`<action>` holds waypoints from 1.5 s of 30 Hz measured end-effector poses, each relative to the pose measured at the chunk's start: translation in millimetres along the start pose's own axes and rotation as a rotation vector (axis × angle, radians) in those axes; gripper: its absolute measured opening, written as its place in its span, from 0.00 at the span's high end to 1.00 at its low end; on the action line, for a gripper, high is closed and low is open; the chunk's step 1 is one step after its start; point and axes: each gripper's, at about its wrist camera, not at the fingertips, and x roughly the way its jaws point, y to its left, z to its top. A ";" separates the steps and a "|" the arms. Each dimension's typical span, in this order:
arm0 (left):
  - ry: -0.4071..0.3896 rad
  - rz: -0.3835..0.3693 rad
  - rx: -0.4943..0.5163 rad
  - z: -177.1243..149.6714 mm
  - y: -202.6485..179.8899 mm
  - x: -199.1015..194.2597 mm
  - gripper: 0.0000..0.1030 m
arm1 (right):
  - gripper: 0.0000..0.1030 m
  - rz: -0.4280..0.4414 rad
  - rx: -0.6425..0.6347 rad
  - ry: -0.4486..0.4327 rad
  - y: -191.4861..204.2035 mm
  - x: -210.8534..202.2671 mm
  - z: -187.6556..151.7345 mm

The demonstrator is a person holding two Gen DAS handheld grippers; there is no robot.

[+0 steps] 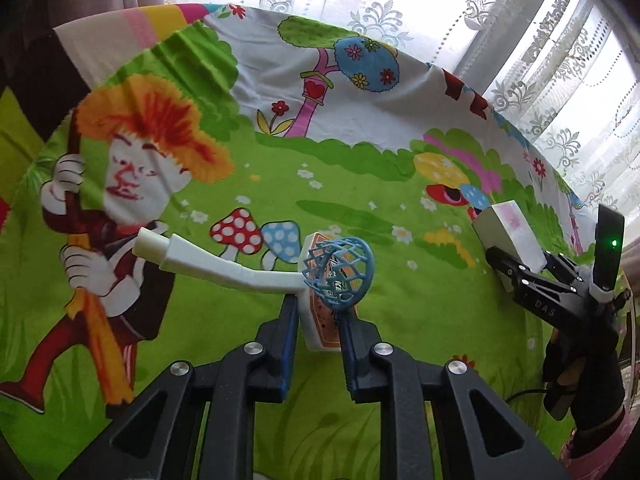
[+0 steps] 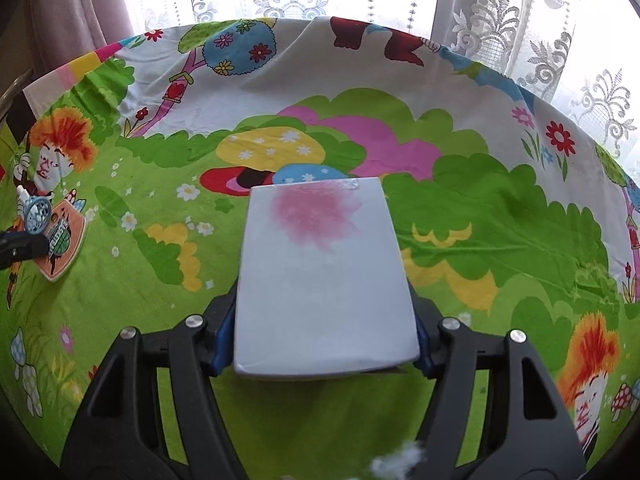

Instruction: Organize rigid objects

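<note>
Whisk [image 1: 256, 270]: white handle, blue wire ball, pinched in my left claw [image 1: 318, 312] at the neck just behind the ball. Long axis runs level, handle end out to the left, ball at the claw. Directly under the ball lies an orange pack [image 1: 320, 332], flat on the cloth [image 1: 360, 216], toward the table's left side; its long axis runs away from me.

Box [image 2: 324, 280]: white with a pink blotch, gripped by its two long sides in my right claw [image 2: 324, 356], clear of the cloth, over the table's middle. The pack is well to its left, so my left hand is the nearer one.

Surface: table under a bright cartoon-print cloth. Room: lace curtains [image 2: 520, 20] along the far edge, daylight behind.
</note>
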 end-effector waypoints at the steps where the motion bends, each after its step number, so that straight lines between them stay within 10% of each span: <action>1: 0.004 0.002 -0.001 -4.0 3.8 -5.1 0.80 | 0.31 0.002 -0.003 0.005 9.6 -0.9 1.2; 23: -0.002 -0.001 0.001 -92.4 62.6 -73.7 0.80 | 0.31 0.088 -0.200 0.032 177.2 -51.2 -20.7; 45: -0.003 0.074 0.145 -165.7 43.1 -103.8 0.80 | 0.31 0.120 -0.320 0.055 227.7 -101.7 -88.1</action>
